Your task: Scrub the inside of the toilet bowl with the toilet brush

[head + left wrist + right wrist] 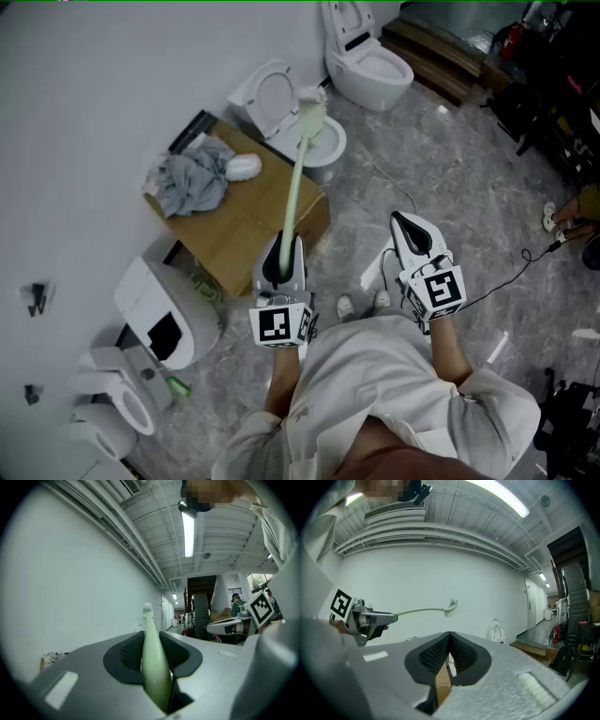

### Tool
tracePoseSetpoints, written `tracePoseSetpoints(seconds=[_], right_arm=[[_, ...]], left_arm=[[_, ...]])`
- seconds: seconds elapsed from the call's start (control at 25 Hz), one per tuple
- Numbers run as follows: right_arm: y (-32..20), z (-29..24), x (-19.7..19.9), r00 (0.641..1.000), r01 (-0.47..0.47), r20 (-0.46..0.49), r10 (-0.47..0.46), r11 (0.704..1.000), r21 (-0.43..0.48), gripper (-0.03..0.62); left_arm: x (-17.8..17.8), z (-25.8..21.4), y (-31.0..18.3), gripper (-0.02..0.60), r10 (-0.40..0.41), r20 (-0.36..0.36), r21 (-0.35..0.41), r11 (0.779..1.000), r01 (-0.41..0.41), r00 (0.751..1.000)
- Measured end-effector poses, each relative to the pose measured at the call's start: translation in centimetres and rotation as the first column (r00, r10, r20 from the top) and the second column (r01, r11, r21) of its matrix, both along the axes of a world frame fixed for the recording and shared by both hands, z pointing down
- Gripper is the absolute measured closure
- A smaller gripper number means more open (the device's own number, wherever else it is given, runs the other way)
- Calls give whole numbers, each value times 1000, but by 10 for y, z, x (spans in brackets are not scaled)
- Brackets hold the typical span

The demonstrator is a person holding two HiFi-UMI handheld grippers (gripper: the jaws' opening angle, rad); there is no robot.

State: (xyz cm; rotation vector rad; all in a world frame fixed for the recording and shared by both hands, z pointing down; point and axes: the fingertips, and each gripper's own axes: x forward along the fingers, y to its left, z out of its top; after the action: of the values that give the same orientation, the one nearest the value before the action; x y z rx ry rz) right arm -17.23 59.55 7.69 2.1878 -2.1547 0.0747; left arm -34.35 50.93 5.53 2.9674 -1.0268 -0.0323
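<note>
Left gripper (281, 261) is clamped tight on the pale green handle of the toilet brush (293, 187), gripping it way down at the butt end. The right gripper (413, 232) hangs beside it with its jaws pressed together on nothing. The brush pokes out forward with the brush head (312, 106) up in the air. From above it lines up roughly over the toilet bowl (325, 148), but the right gripper view shows it well off the ground, so I'd say it isn't in the bowl yet. To do this bit well, I'd tip the head down past the rim first and then sweep the inner wall. With a grip that far back the bendy handle will probably flex, so use slow, firm strokes. Watch the cardboard box (246, 225) just left of the bowl, which has a grey cloth (191, 180) on top. The floor (450, 178) is glossy grey marble-look tile with a cable (511, 272) trailing across it. There's a second toilet (370, 64) further back, and a plain white wall (103, 84) on the left.
</note>
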Motion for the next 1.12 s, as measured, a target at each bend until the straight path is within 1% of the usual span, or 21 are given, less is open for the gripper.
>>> tracePoseSetpoints(seconds=[0.2,0.32,0.44,0.64,0.84,1.12], right_arm=[[-13,-1,-6,1000,-25,17,25,999,36,591],[-22,2,-5,1000,-30,7,30,999,33,591],[-27,5,0,1000,-30,-1,30,999,24,591],[-44,8,18,999,-42,1,42,999,19,591],[-74,12,42,1000,-30,3,30,999,20,591],[-131,18,96,1000,6,10,-7,1000,17,591]], left_arm=[[-8,6,-16,465,11,-2,-10,1000,-11,1000],[-7,13,-28,465,12,-20,-19,1000,-12,1000],[-1,12,-35,465,16,-19,-24,1000,-16,1000],[19,12,-52,465,31,-24,-18,999,-32,999],[40,16,-79,466,24,-18,-19,1000,-25,1000],[92,23,-129,466,-8,-3,-30,1000,8,1000]])
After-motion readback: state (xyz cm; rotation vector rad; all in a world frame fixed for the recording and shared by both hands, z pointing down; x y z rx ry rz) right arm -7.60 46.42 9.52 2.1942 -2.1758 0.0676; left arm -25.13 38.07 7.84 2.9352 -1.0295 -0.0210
